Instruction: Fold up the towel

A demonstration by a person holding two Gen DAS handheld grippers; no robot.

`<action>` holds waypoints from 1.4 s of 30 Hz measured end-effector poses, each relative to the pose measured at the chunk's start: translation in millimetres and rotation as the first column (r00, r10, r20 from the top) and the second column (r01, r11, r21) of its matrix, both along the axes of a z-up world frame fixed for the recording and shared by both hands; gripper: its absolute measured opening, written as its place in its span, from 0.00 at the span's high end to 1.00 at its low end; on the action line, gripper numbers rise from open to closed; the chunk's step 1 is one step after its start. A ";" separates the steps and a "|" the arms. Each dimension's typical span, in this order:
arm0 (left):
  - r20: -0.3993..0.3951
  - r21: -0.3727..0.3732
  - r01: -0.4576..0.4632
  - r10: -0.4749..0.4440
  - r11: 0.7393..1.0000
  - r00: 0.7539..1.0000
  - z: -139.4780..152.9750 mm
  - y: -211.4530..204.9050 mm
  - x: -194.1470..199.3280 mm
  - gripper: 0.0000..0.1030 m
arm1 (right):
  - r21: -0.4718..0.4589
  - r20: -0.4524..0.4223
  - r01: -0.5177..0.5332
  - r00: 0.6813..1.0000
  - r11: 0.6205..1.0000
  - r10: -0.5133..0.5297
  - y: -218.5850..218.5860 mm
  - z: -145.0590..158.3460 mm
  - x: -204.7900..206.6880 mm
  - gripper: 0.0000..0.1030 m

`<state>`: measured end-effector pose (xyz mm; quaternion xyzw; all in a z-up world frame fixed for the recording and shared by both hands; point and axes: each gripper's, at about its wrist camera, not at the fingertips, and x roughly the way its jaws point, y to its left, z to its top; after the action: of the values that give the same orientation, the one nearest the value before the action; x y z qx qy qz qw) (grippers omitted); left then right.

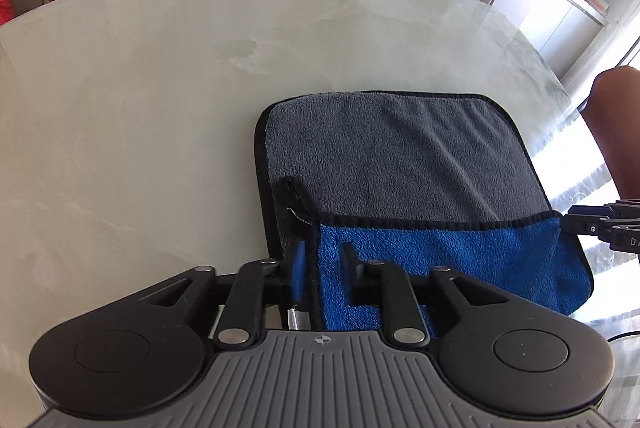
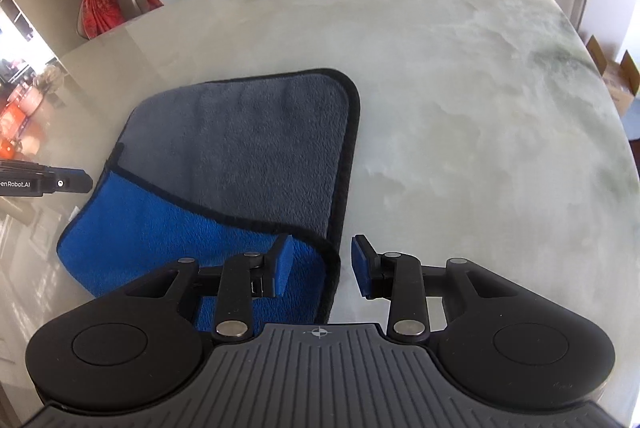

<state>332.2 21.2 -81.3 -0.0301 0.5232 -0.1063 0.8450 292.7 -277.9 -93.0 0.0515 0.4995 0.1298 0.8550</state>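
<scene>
The towel (image 1: 384, 156) lies on the table (image 1: 140, 108), blue near edge turned over the grey. Left tongs (image 1: 322, 268) straddle its 7 o'clock corner, released; right tongs (image 2: 320, 264) straddle its 5 o'clock corner, released.

Daylight enters from the right of the left wrist view, producing blown-out glare on the glossy pale marble surface (image 1: 580, 164) near the edge. Illumination is bright and even elsewhere; shadows are soft. Fisheye distortion bends the far rim and darkens the frame corners. Focus is sharp centrally, softer toward the margins.
</scene>
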 end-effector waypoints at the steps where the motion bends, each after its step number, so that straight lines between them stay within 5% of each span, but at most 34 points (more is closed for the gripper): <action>1: -0.005 -0.001 0.002 -0.002 1.000 1.000 -0.5 -1.3 0.3 0.76 | 0.007 -0.005 0.006 1.000 1.000 -0.006 -1.0 -1.5 -0.1 0.67; 5: -0.030 0.002 0.015 -0.015 1.000 0.999 -3.7 -7.0 2.5 0.67 | 0.055 -0.014 0.016 1.000 0.998 -0.015 -1.0 -3.4 -0.1 0.67; 33: -0.060 0.124 0.042 -0.035 0.991 0.998 -19.0 -26.1 4.9 0.63 | 0.024 -0.028 0.019 0.999 1.000 -0.019 6.3 -9.7 -5.2 0.67; 39: -0.058 0.128 0.037 -0.029 0.991 0.998 -18.8 -27.6 4.6 0.64 | -0.035 0.031 0.002 1.000 0.999 0.000 11.9 -5.9 -12.2 0.86; 42: -0.048 0.114 0.041 -0.036 0.993 0.998 -18.5 -27.6 2.7 0.74 | -0.047 0.068 -0.008 0.998 0.999 0.012 12.4 -1.2 -16.6 0.89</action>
<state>334.9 -6.4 -99.9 0.0265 0.5482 -0.0915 0.8309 276.1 -265.5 -94.1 0.0244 0.4730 0.1239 0.8719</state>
